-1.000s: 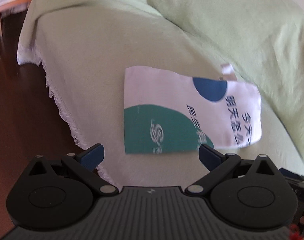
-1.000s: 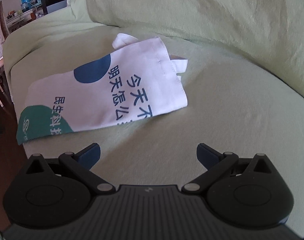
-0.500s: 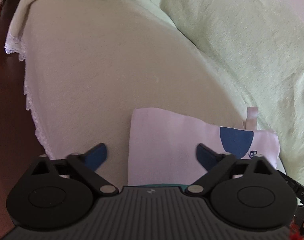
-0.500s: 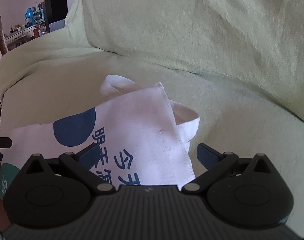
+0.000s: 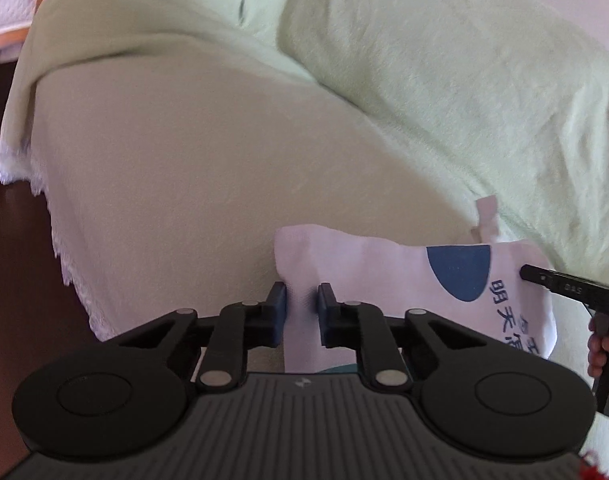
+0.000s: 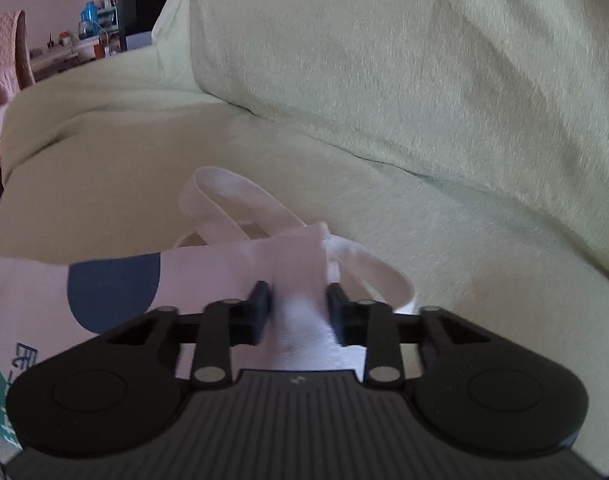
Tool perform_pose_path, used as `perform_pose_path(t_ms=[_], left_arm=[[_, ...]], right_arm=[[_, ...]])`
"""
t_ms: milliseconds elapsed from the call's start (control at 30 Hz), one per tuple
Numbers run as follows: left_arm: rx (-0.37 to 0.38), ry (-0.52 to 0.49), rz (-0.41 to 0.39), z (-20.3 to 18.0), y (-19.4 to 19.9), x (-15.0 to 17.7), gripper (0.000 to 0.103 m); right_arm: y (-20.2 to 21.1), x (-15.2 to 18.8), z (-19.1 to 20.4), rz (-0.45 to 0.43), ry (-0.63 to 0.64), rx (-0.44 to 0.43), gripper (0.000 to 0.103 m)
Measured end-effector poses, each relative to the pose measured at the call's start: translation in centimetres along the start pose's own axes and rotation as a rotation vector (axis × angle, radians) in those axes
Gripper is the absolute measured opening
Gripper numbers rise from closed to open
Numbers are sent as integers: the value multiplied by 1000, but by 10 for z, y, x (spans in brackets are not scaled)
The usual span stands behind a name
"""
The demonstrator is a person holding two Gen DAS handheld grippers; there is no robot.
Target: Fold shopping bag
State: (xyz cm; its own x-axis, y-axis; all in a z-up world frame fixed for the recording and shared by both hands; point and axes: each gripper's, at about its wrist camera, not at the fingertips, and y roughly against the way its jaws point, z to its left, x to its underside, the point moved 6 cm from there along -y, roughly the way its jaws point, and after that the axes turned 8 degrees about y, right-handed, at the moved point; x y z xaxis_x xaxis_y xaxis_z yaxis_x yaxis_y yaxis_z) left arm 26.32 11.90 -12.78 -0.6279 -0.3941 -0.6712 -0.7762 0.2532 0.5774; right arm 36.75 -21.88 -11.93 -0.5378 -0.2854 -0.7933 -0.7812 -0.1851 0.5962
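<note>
Shopping bag [image 5: 368,280] corners between closing left gripper [image 5: 301,312] and right gripper [image 6: 298,312], sofa [image 5: 184,160] bare beyond.

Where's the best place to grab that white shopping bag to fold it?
Take the shopping bag by its near long edge, coming from the sofa's front. It lies flat, so only edges offer purchase. Both grippers, left and right, are closing there, one near each end.
</note>
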Motion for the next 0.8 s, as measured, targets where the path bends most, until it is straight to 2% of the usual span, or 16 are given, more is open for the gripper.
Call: perform_pose_path(t_ms=[67,133,200,267,300,333,400,433,467,533,567,600,633,700,733,800], left_arm=[[45,-32,-28,-10,15,1,10],[142,-80,-22,-35,36,11,8],[206,-139,-15,-59,52,24,7],[363,-251,17,-113,80,56,5],[426,-294,59,-136,88,74,2],[488,-337,102,-159,96,92,2],[566,-406,167,-194,105,125,2],[605,-441,201,-212,110,143,2],[651,-482,267,-234,117,171,2],[679,-536,315,-249,129,193,4],[683,-554,340,-251,133,197,5],[678,-561,352,-250,136,196,6],[672,-558,354,-246,140,191,6],[636,-548,346,-234,142,177,10],[588,-536,328,-225,140,165,10],[559,-516,319,-213,140,158,10]], right_arm=[[31,0,-2,-75,27,6,17],[69,1,-11,-148,31,48,16],[112,5,-28,-227,22,95,16],[157,16,-54,-317,9,135,16],[179,26,-70,-341,-3,171,16],[202,42,-90,-338,-22,230,16],[225,67,-118,-266,-66,329,19],[245,95,-139,-173,-129,420,28],[267,127,-157,-65,-206,505,28],[309,172,-164,38,-317,564,30],[328,190,-163,63,-367,576,33],[350,205,-156,66,-430,558,46],[373,221,-145,54,-509,525,55],[401,237,-124,16,-644,451,68],[410,241,-114,-7,-707,401,69],[419,234,-91,-73,-798,277,73]])
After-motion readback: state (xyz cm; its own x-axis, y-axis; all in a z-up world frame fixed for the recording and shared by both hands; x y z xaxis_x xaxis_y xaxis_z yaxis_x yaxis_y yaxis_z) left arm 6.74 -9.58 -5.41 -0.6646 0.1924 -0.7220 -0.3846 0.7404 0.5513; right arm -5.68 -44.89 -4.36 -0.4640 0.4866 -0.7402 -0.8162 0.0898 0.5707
